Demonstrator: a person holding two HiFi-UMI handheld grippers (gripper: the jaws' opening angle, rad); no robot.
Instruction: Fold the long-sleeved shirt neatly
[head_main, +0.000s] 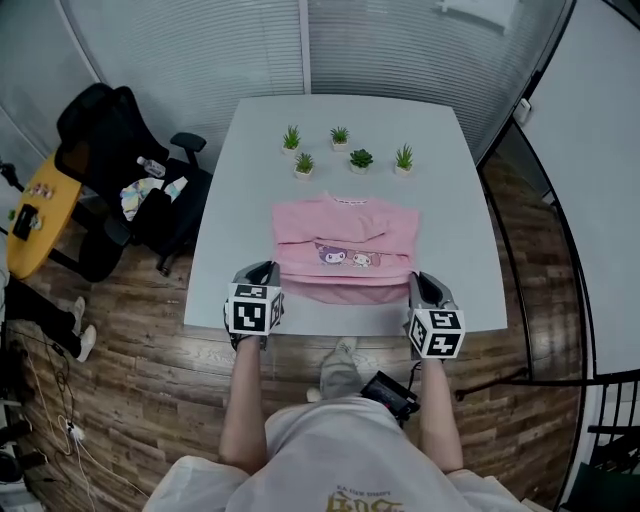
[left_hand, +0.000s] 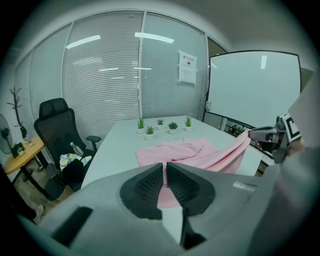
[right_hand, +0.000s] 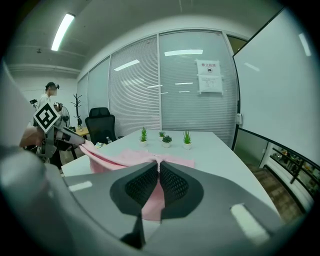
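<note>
The white table (head_main: 340, 120) fills the middle of the head view, its far end toward the top of the frame. On it lies the pink long-sleeved shirt (head_main: 345, 235), a broad band across the centre with its long axis running left to right and its collar toward the top. Its near hem is raised off the table at the bottom edge. The left gripper (head_main: 262, 275) is clenched on the lower-left corner of that hem, and the right gripper (head_main: 420, 288) is clenched on the lower-right corner. Each gripper view shows pink cloth pinched between closed pads. The rest of the shirt lies straight up-frame from both grippers, about equally near each, so the fold likely goes toward the collar.

Five small potted plants (head_main: 345, 150) stand beyond the collar. A cartoon print (head_main: 350, 257) shows on the shirt; no lettering is legible, and the paper notice (left_hand: 187, 67) on the glass wall is too small to read
</note>
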